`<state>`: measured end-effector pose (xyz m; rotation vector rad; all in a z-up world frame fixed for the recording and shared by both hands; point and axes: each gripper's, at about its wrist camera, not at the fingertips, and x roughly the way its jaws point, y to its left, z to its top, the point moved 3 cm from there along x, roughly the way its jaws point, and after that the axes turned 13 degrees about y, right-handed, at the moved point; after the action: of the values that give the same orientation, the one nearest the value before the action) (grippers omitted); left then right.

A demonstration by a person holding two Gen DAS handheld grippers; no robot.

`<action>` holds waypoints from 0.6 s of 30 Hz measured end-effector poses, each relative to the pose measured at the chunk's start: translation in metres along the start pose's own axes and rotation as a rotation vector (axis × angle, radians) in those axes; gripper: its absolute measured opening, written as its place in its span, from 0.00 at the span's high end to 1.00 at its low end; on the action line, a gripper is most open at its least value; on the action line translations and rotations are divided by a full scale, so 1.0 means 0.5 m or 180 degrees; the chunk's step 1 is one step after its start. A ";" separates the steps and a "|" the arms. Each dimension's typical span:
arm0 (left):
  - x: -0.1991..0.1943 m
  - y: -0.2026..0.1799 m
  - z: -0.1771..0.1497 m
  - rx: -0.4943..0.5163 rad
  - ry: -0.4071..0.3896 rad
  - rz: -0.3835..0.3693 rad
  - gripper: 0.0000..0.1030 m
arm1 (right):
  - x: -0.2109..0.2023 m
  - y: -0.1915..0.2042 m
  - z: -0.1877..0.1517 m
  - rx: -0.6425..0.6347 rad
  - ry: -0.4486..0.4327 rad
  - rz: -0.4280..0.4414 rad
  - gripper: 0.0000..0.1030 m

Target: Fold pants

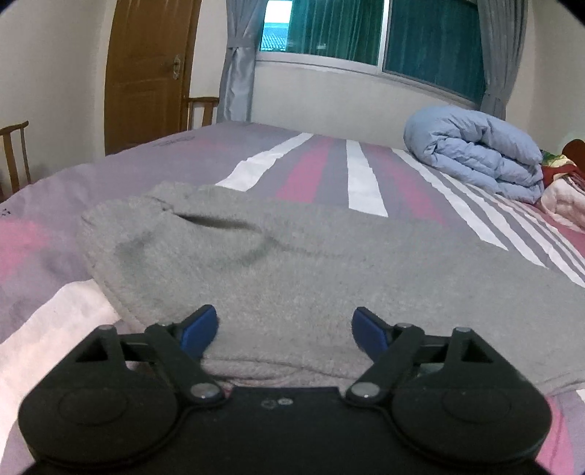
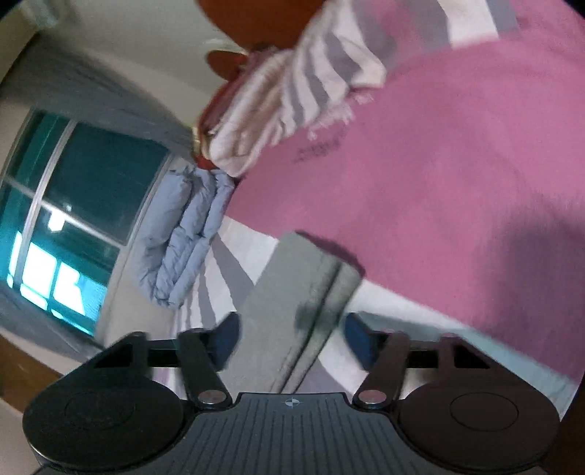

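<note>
The grey pants (image 1: 292,255) lie flat on the striped bedsheet (image 1: 55,226), waistband and pocket slit toward the left. My left gripper (image 1: 285,329) is open, its blue fingertips (image 1: 199,329) spread over the near edge of the pants without pinching it. In the right wrist view, which is rolled sideways, a narrow grey leg end (image 2: 292,292) of the pants runs between my right gripper's (image 2: 292,338) open jaws; its blue pads (image 2: 225,338) stand apart from the cloth on both sides.
A folded light-blue duvet (image 1: 479,149) lies at the bed's far right, also in the right wrist view (image 2: 186,234). Pillows and bedding (image 2: 289,95) are heaped at the head of the bed. A wooden door (image 1: 146,69), chairs (image 1: 14,157) and a window (image 1: 384,33) stand behind.
</note>
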<state>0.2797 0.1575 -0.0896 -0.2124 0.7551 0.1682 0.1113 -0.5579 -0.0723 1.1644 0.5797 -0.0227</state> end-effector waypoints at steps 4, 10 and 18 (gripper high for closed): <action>0.006 -0.005 0.002 0.0041 0.0015 0.0006 0.26 | 0.019 0.015 0.012 -0.0018 0.0076 -0.0041 0.58; 0.009 -0.007 0.003 0.0040 0.0026 -0.0010 0.24 | 0.083 0.007 0.031 0.0031 0.0123 -0.0211 0.96; 0.013 -0.007 0.002 0.0048 0.0023 -0.0027 0.23 | 0.068 -0.006 0.008 -0.0012 0.0078 -0.0206 0.96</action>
<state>0.2858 0.1548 -0.0933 -0.2021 0.7623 0.1537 0.1409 -0.5534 -0.0886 1.1432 0.6386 -0.0626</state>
